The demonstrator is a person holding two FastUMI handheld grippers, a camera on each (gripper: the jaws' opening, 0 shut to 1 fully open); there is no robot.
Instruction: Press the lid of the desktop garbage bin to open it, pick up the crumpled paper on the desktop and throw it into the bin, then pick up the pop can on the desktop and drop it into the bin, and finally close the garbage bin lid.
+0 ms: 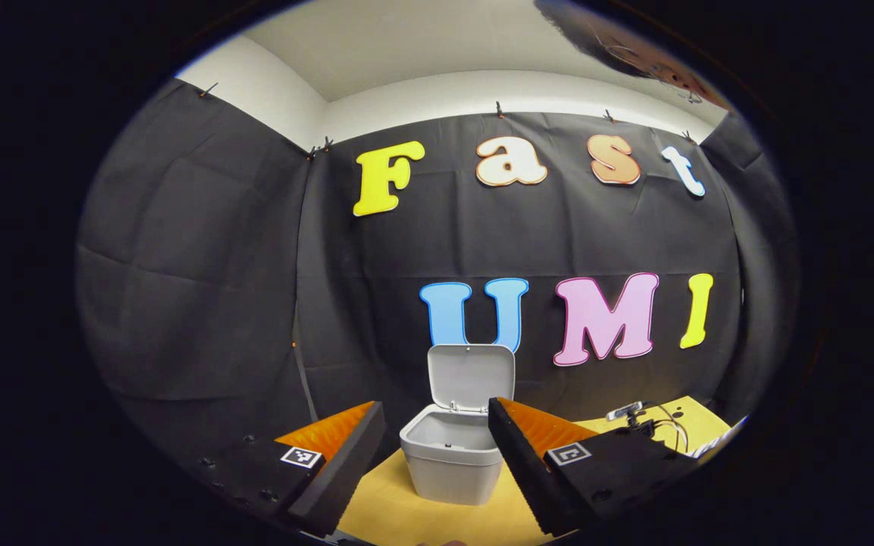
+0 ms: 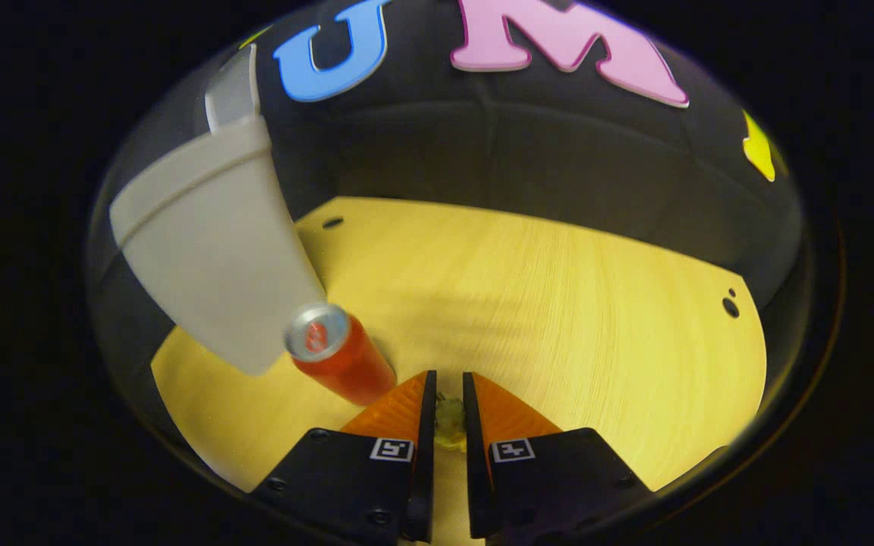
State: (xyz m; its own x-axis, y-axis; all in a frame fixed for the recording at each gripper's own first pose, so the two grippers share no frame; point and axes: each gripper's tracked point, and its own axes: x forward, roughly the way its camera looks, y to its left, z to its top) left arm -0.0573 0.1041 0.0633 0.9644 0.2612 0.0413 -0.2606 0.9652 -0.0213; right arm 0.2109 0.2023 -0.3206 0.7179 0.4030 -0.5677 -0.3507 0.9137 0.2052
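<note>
1. Pinching the crumpled paper (image 2: 450,422), the right claw (image 2: 448,409) has its two fingers drawn close together, and the pale yellowish wad shows in the narrow gap between them, low over the tabletop (image 2: 558,303)
2. Just left of that claw's fingers in the right gripper view stands the pop can (image 2: 340,353), upright on the tabletop, red-bodied with a silver top
3. Behind the can, up and to the left, rises the grey garbage bin (image 2: 209,250); the can stands just in front of the bin's wall, and whether the two touch cannot be told
4. The left claw (image 1: 437,444) is spread wide and holds nothing, its fingers framing the garbage bin (image 1: 452,462) in the left gripper view
5. Seen from there the bin sits on the tabletop (image 1: 407,516) straight ahead of the claw, with its lid (image 1: 471,378) swung up and standing nearly upright at the back edge, so the hollow inside is open to view
6. Beyond the bin, to its right in the left gripper view, a small device with cables (image 1: 634,415) lies on the tabletop
7. Behind the bin hangs the black cloth wall (image 1: 202,265) of the booth
</note>
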